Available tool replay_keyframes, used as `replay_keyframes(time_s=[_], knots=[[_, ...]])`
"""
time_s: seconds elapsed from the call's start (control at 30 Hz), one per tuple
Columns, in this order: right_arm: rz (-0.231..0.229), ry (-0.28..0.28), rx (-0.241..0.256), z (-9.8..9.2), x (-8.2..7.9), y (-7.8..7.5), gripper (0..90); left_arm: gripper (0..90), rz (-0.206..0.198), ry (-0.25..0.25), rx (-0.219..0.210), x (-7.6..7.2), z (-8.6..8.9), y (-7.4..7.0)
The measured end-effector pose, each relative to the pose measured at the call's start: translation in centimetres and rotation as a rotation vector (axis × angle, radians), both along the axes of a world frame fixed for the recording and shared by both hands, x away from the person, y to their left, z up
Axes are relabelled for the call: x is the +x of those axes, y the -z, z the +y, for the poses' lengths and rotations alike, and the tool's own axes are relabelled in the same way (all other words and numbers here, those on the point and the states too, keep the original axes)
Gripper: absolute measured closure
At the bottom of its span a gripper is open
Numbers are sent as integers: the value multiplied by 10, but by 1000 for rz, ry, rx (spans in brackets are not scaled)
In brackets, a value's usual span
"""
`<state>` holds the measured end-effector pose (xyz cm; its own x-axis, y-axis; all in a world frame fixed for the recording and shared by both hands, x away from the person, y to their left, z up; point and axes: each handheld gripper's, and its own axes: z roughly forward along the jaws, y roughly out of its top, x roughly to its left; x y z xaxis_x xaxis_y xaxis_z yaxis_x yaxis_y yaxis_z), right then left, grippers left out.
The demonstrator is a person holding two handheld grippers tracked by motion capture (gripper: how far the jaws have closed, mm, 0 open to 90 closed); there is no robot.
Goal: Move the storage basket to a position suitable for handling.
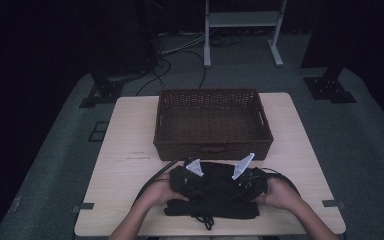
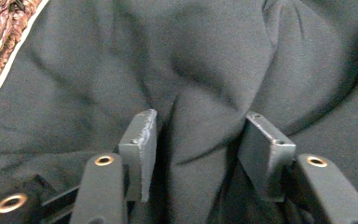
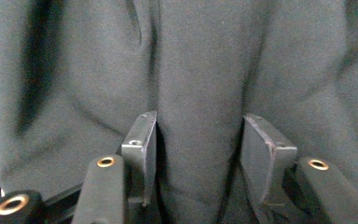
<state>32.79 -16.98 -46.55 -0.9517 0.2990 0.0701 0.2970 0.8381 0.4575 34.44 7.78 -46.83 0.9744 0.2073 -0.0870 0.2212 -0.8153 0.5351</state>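
On the near edge of the table point(image 1: 130, 135), a black cloth point(image 1: 215, 197) lay bunched between the person's two hands, just in front of a brown wicker basket point(image 1: 213, 122). The left gripper point(image 1: 186, 179) pressed into the cloth's left side and the right gripper point(image 1: 250, 181) into its right side, both close together over the pile. Seen along the left gripper point(image 2: 198, 135), its jaws stood partly apart with a raised fold of the cloth point(image 2: 205, 65) sitting between them, and a corner of the basket point(image 2: 2, 37) showed at the upper left. Seen along the right gripper point(image 3: 199, 135), its jaws stood equally apart around a ridge of the cloth point(image 3: 200, 70). Whether either pair was squeezing the fabric, I could not tell.
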Motion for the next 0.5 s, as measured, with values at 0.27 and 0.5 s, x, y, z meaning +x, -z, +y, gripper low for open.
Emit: replay_keyframes(time_s=[0.27, 0.5], knots=[[-4, 5, -19, 5, 4, -3, 598, 628, 17, 3, 13, 5, -2, -2], [-44, -2, -33, 7, 5, -6, 700, 737, 25, 19, -3, 4, 0, -1]])
